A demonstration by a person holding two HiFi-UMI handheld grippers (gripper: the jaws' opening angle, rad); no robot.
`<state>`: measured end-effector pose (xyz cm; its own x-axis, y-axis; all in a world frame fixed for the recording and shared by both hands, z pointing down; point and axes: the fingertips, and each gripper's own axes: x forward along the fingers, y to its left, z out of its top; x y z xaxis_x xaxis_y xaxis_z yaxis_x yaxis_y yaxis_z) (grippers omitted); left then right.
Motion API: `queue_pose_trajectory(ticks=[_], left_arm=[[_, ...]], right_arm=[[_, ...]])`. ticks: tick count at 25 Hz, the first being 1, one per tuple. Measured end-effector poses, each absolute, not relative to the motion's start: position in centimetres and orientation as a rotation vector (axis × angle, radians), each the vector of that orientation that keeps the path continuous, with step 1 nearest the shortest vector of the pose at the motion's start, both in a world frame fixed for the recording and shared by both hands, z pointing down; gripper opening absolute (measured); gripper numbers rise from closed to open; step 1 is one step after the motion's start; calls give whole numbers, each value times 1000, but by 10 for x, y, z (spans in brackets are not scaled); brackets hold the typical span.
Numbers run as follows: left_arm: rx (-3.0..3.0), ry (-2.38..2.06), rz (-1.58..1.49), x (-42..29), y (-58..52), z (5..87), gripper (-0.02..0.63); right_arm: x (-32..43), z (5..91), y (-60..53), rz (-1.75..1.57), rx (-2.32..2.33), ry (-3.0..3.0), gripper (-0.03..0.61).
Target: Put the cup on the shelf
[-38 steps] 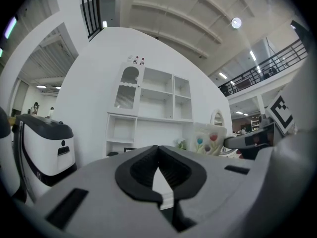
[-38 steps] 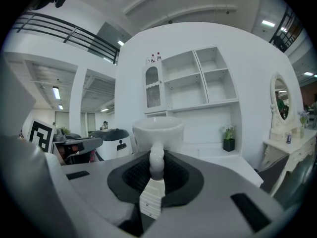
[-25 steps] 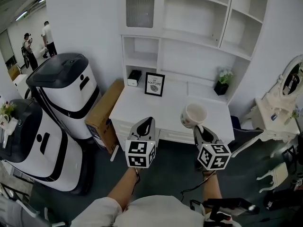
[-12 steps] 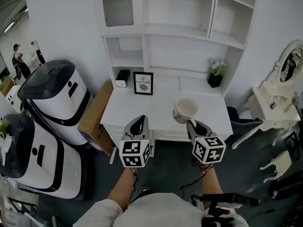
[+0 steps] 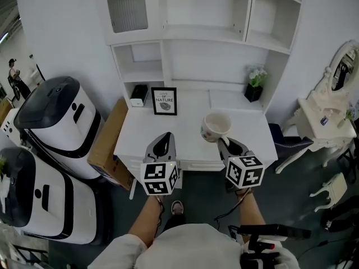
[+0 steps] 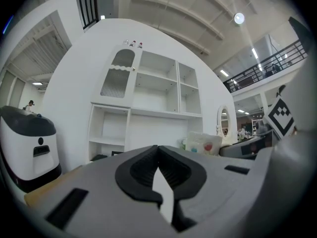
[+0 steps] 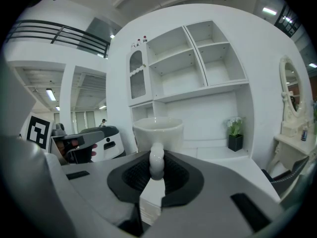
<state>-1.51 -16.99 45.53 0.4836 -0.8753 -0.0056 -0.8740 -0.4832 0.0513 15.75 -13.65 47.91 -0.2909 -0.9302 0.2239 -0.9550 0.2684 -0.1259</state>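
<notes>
Cup [image 5: 216, 126] and both arms have come closer to the shelf [image 5: 205, 37] — the cup now hangs over the tabletop [image 5: 179, 122] just below it. Right hand-held gripper [image 5: 224, 144] pinches the cup's handle; left hand-held gripper [image 5: 164, 140] is closed and empty. Lifting it up to the shelf looks next.

Framed print [image 5: 164, 101]: "NATURE" legible in capitals, "OF" above it, top line too small to read. Stands on white desk [image 5: 140, 132], straight beyond left gripper [image 5: 164, 136]. Its marker cube [image 5: 160, 178] shows a square code pattern, no letters.
</notes>
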Motion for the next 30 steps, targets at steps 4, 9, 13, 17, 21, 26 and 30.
queue_pose_trajectory(ticks=[4, 9, 13, 17, 21, 26, 30], left_arm=[[2679, -1553, -34, -10, -210, 455, 8], [2697, -1513, -19, -2, -264, 450, 8], [2707, -1491, -24, 1, -306, 445, 8], [2705, -1466, -23, 4, -338, 448, 8], [2699, -1449, -12, 2, -365, 454, 8], [2697, -1441, -22, -5, -396, 454, 8], [2706, -1431, -27, -5, -416, 452, 8]], right_arm=[[160, 482, -173, 373, 1813, -2402, 57], [163, 479, -222, 378, 1833, -2387, 57], [165, 477, -259, 378, 1852, -2371, 57], [170, 480, -288, 394, 1869, -2343, 57], [170, 483, -312, 409, 1883, -2320, 57], [167, 484, -340, 407, 1899, -2302, 57], [166, 481, -358, 402, 1910, -2292, 57]])
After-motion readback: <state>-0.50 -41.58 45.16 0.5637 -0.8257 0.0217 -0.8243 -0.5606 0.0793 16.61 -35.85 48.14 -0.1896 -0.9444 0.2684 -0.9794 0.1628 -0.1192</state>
